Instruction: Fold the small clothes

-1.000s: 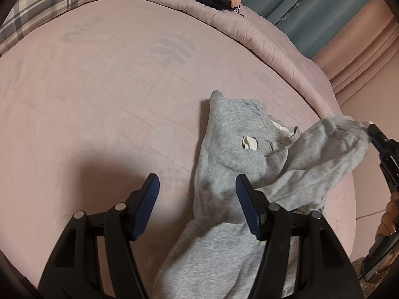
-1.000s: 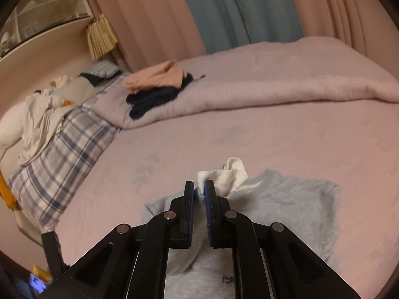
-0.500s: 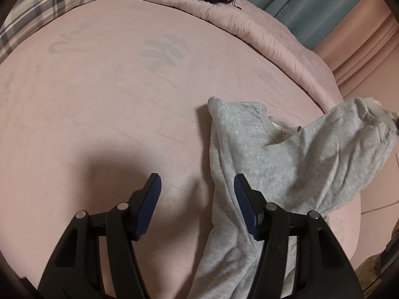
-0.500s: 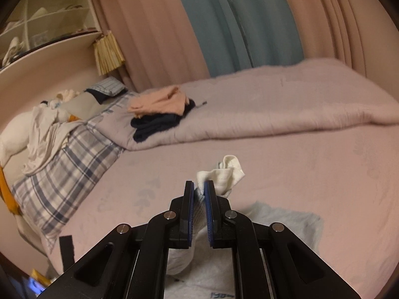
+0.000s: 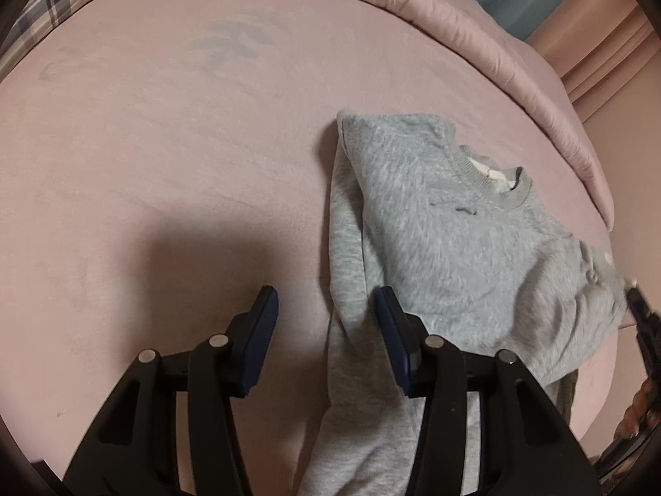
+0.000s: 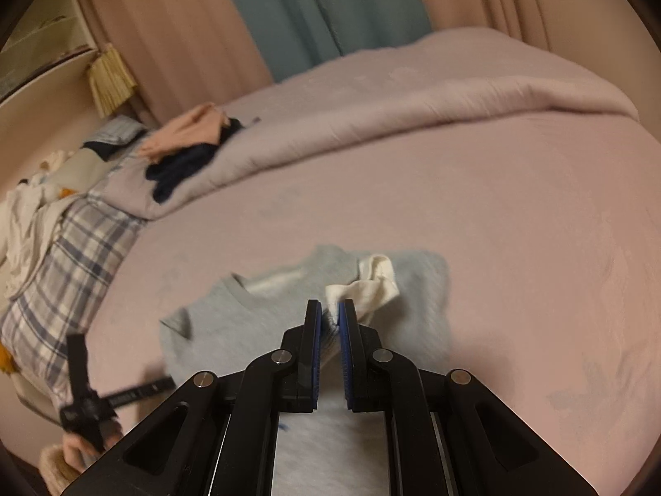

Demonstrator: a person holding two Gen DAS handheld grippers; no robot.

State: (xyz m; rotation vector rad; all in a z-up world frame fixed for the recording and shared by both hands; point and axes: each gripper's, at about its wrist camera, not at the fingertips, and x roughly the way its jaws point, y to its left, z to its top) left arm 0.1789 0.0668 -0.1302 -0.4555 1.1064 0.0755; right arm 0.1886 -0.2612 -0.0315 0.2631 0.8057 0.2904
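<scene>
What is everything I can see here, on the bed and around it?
Grey fleece sweatshirt: one, grey, lying on the bed near its edge, one part pinched by the right gripper.
Pink bed sheet: one, pink, covering the mattress.
Pink quilt: one, pushed back behind the sweatshirt.
Plaid pillow: one, blue and white checks, at the left.
Folded clothes: small pile, peach over navy, on the quilt.
Curtains: teal and pink, behind the bed.
Left gripper: black, blue pads, closing, sweatshirt's edge between them, not pressed.
Right gripper: black, shut on cloth.
</scene>
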